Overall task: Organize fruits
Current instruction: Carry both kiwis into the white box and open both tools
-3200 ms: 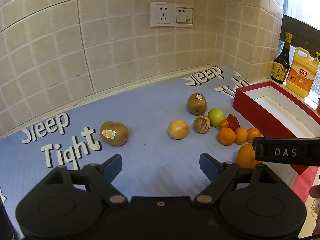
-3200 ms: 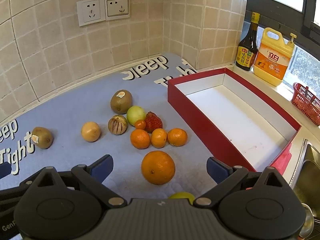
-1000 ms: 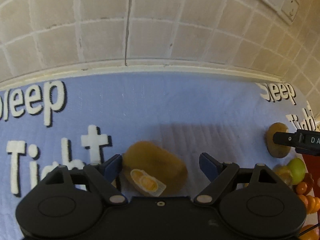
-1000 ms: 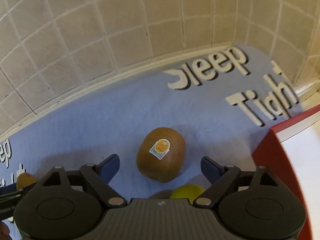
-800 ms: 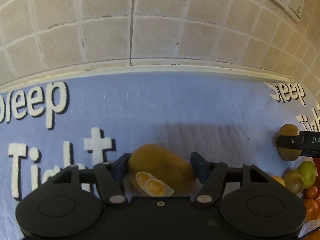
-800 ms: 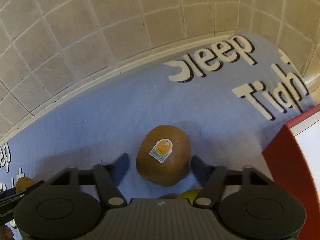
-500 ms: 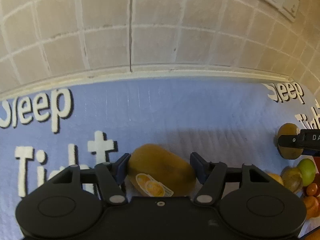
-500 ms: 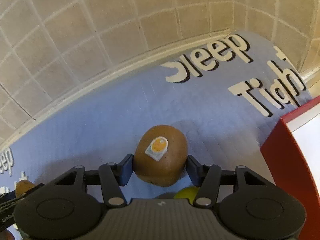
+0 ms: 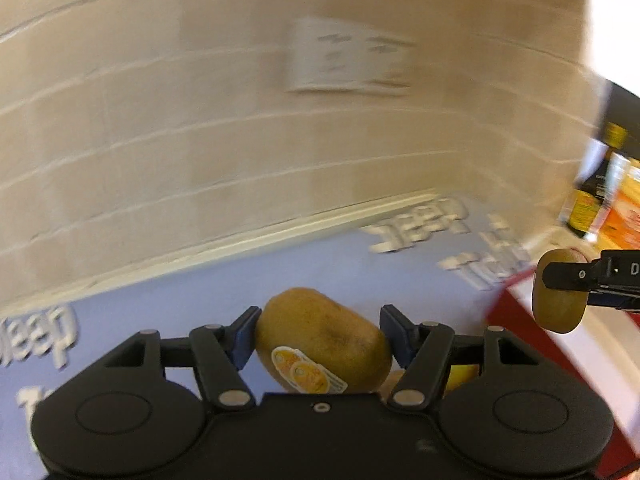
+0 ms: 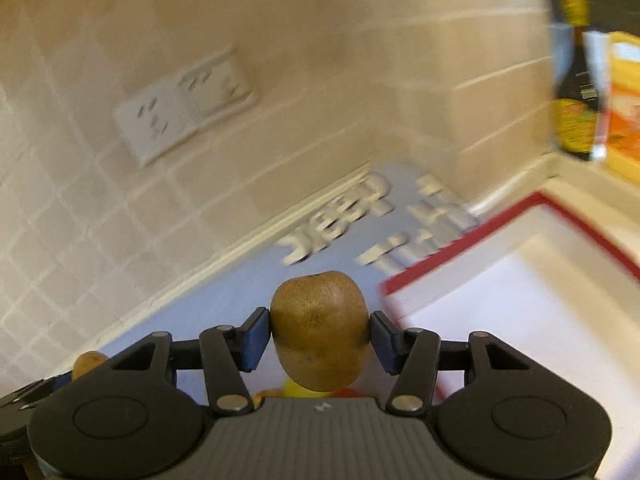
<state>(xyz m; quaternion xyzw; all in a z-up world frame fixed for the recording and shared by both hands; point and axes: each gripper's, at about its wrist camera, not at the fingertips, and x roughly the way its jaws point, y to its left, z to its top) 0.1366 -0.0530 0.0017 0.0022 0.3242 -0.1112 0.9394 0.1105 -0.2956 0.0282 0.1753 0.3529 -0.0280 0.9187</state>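
My left gripper point(image 9: 320, 330) is shut on a brown kiwi with a sticker point(image 9: 320, 340) and holds it above the blue mat point(image 9: 168, 308). My right gripper point(image 10: 318, 338) is shut on a second kiwi point(image 10: 320, 330) and holds it in the air near the corner of the red box with a white inside point(image 10: 520, 280). In the left wrist view that second kiwi point(image 9: 558, 292) hangs in the right gripper's fingers over the red box's edge point(image 9: 512, 292). Both views are blurred by motion.
A tiled wall with a double socket point(image 10: 184, 104) stands behind the mat. A dark sauce bottle point(image 10: 574, 76) and an orange detergent jug point(image 10: 624, 104) stand on the ledge behind the box. Other fruit point(image 10: 296, 390) peeks out under the right gripper.
Both grippers closed on their kiwis, lifted them off the mat and swung right toward the red box. The views now tilt up and blur.
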